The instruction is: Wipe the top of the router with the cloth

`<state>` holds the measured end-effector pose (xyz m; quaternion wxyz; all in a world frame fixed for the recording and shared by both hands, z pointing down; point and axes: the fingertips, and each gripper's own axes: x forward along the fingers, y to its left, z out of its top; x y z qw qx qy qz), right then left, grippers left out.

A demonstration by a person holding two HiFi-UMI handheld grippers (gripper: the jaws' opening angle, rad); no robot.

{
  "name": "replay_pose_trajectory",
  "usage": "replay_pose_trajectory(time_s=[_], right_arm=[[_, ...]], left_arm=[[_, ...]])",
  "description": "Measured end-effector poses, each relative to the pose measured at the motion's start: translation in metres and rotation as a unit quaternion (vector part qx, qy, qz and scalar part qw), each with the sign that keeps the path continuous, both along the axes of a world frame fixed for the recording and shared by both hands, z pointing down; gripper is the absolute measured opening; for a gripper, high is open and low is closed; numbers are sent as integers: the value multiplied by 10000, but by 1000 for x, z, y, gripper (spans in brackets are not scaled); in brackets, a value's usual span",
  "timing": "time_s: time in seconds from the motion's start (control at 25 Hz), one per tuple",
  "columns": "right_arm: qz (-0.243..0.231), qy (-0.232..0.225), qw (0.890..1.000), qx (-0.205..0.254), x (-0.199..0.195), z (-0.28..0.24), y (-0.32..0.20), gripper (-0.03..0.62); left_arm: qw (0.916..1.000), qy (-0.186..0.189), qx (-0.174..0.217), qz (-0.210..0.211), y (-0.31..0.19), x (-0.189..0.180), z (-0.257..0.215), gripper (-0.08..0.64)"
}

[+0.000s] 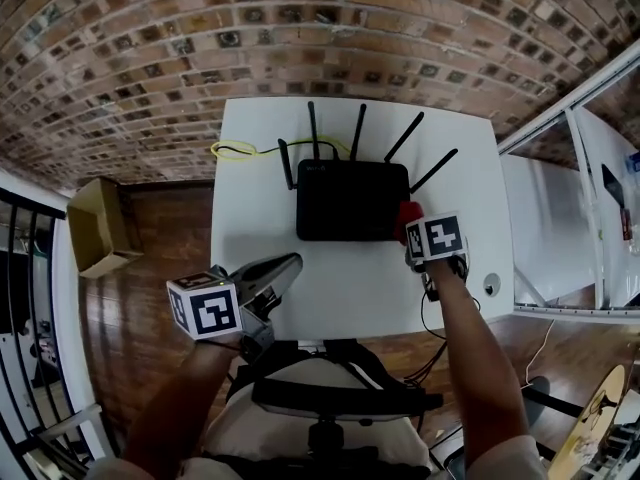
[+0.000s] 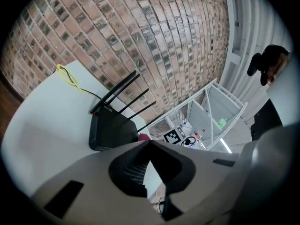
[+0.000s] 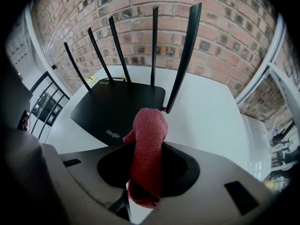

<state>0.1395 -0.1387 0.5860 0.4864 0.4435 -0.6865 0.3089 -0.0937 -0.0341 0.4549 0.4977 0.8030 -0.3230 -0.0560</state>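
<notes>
A black router [image 1: 352,200] with several raised antennas lies flat on the white table [image 1: 260,148], toward its far side. My right gripper [image 1: 412,224] is shut on a red cloth [image 3: 148,144], which sticks out past the jaw tips and hangs just off the router's near right corner [image 3: 140,125]. The cloth [image 1: 408,215] shows as a red bunch beside that corner in the head view. My left gripper [image 1: 292,264] hovers over the table's near left part, its jaw tips together and nothing in them. From the left gripper view, the router [image 2: 108,131] lies just beyond the jaws.
A yellow cable [image 1: 236,150] runs from the router's back to the table's left edge. A cardboard box [image 1: 98,226] sits on the wooden floor to the left. White shelving [image 1: 590,218] stands right of the table. A brick wall lies behind.
</notes>
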Motion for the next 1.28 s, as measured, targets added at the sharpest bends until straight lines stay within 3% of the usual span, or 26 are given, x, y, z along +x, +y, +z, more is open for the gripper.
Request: replay_pose_trajectory(time_s=[0.16, 0.64, 1.2, 1.28], right_arm=[[-152, 174, 9997, -69, -20, 1, 3, 130], [-107, -130, 9999, -29, -91, 0, 13, 129], [-502, -350, 9981, -16, -154, -1, 21, 129], [-577, -553, 9968, 45, -169, -5, 21, 129]], left_arm=[[9999, 25, 44, 118, -1, -6, 1, 25], [9998, 67, 53, 187, -4, -35, -3, 25], [9996, 150, 54, 246, 1, -40, -1, 25], [9997, 107, 2, 222, 1, -42, 1, 25]])
